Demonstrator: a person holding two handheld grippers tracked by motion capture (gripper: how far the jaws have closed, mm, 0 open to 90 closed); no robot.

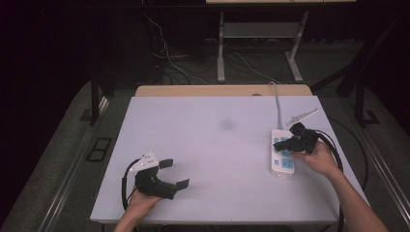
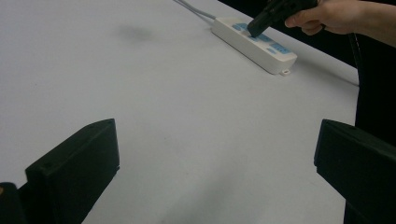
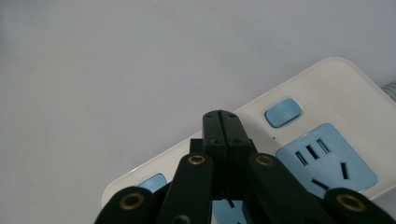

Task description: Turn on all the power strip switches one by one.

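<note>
A white power strip with blue sockets is seen lying near the right edge of the pale surface. The right tongs are held closed and empty, tips lowered onto the strip, seemingly to press a switch. The left tongs are rested wide open, empty, well apart.

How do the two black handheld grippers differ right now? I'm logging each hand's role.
The left gripper has its jaws wide open with nothing between them; the right gripper has its jaws shut together. The left gripper rests over bare white table near the front edge; the right gripper's tips are at the white power strip with blue sockets, which they do not grasp. Both are black, two-jawed, each held in a hand.
</note>
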